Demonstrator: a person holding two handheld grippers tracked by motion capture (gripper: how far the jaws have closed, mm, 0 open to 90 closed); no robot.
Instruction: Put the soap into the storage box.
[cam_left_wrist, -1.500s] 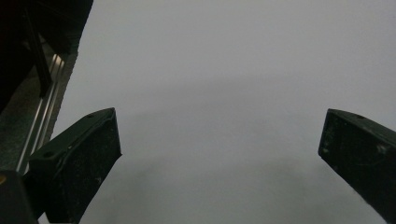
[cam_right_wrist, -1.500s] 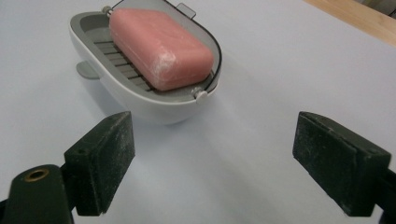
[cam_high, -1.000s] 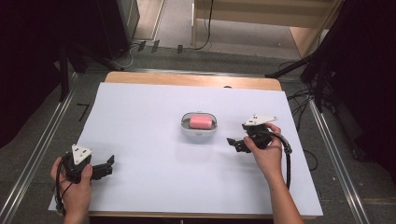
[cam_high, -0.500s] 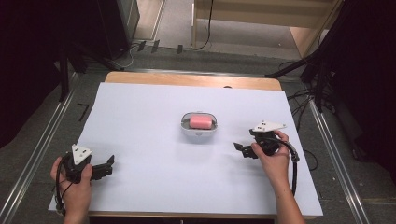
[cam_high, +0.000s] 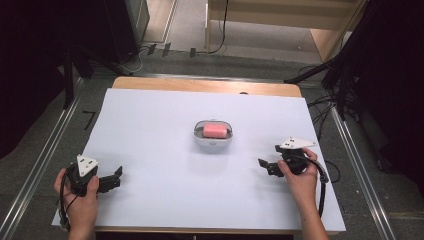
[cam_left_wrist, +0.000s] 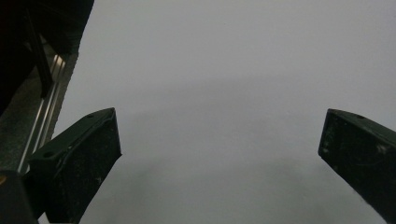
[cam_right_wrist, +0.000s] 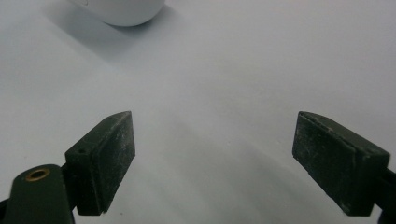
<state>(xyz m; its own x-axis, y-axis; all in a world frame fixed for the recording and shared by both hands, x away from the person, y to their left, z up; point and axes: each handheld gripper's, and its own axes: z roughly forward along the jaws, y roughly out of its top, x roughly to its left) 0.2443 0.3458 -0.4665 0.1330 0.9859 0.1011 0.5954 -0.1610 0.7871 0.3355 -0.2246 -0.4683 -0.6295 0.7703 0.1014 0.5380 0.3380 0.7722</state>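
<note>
the right gripper (cam_high: 266, 167) has its jaws released wide over bare white sheet, grasping nothing, near the right side of the bench (cam_high: 150, 125). the left gripper (cam_high: 114, 179) sits at the near left corner, jaws likewise spread and empty. the pink soap (cam_high: 215, 130) lies in a white soap dish (cam_high: 213, 141) at the middle of the bench, well apart from both, and the dish's rim (cam_right_wrist: 122, 14) shows far left of the right jaws. to take the soap cleanly, i judge the right gripper should come in level, straddle the bar above the dish wall, then close. nothing lies between; cables trail beyond the far edge.
</note>
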